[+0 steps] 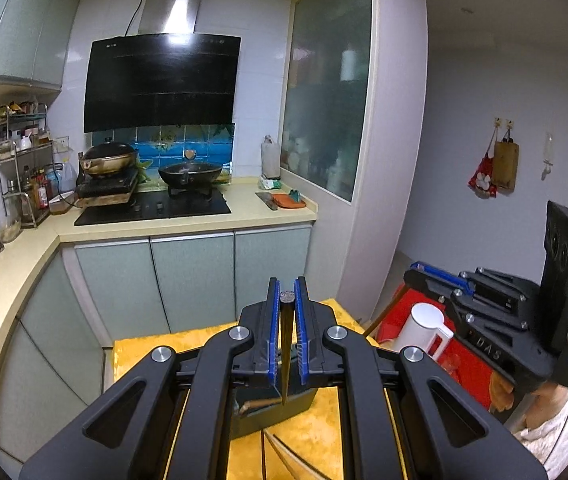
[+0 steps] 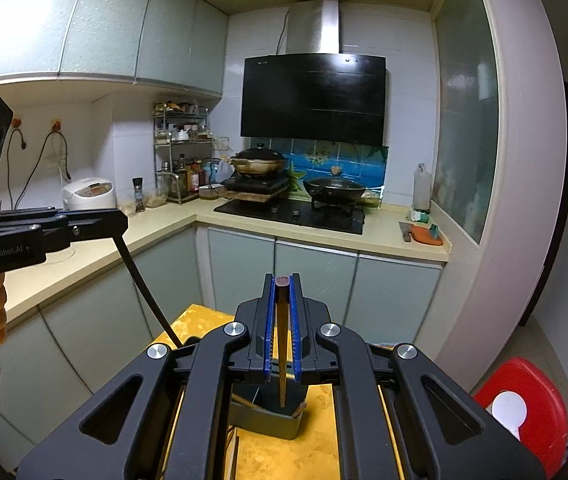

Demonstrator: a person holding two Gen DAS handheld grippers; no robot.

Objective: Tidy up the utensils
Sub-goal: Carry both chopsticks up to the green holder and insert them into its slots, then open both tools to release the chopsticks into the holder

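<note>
My left gripper point(image 1: 286, 292) is shut on a dark chopstick point(image 1: 286, 344) that hangs point-down over a dark grey utensil holder point(image 1: 272, 410) on a yellow table point(image 1: 316, 436). My right gripper point(image 2: 283, 280) is shut on a brown chopstick point(image 2: 282, 352), its tip inside the same holder point(image 2: 272, 416). The left gripper point(image 2: 84, 224) also shows at the left of the right wrist view, its chopstick point(image 2: 148, 292) slanting down toward the holder. More chopsticks point(image 1: 292, 456) lie on the table near the holder. A wooden utensil lies in the holder.
The yellow table point(image 2: 284, 456) stands in a small kitchen. A counter point(image 2: 384, 236) with a stove, two woks and a spice rack runs behind and to the left. A red stool point(image 2: 532, 396) and a white kettle point(image 1: 424, 332) are at the right.
</note>
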